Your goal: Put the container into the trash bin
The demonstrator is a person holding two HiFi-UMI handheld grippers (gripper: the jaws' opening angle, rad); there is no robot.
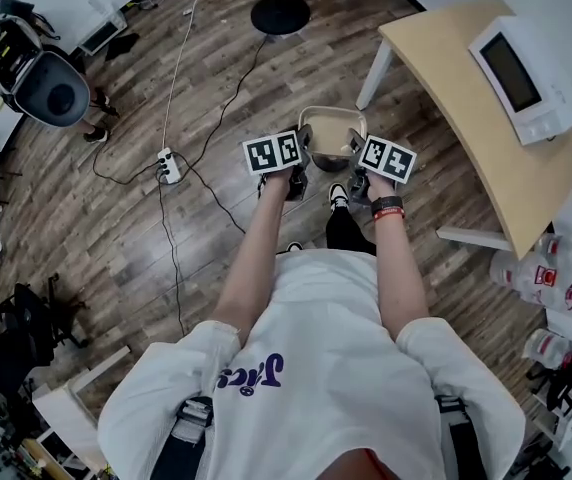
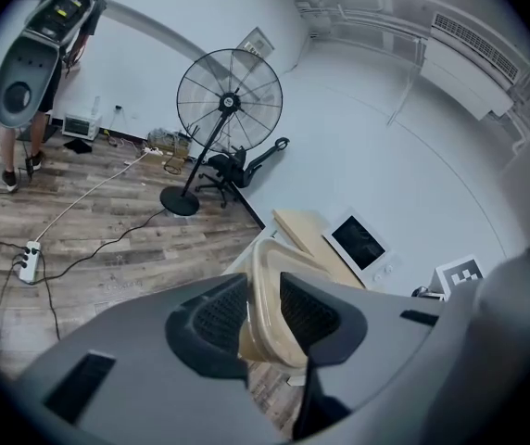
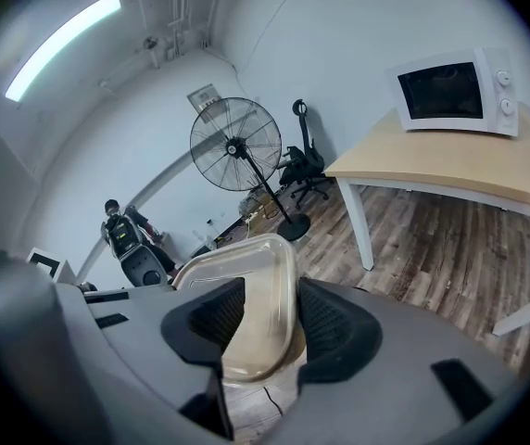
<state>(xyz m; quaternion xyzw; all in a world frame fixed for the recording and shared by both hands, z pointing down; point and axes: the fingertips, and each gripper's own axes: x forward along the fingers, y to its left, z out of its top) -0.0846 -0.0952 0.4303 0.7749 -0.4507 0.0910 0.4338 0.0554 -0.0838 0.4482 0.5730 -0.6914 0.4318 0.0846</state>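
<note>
container (image 1: 332, 128): in the air above the floor (image 1: 166, 248), just left of table (image 1: 486, 118) | left gripper (image 2: 263, 318): clamped on container's rim, side away from table | right gripper (image 3: 263, 327): clamped on rim, side toward table

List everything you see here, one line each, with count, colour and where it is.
container: one, translucent beige, held above the floor, centre
table: one, light wood top, white legs, right
microwave: one, white, on the table
fan: one, black, on the floor far ahead
office chair: one, black, beside the fan
power strip: one, white, on the floor, left
other person: one, dark gear, far left
trash bin: none in view
left gripper: one, grey, shut on the container's rim
right gripper: one, grey, shut on the opposite rim
arms: two, bare, reaching forward
</note>
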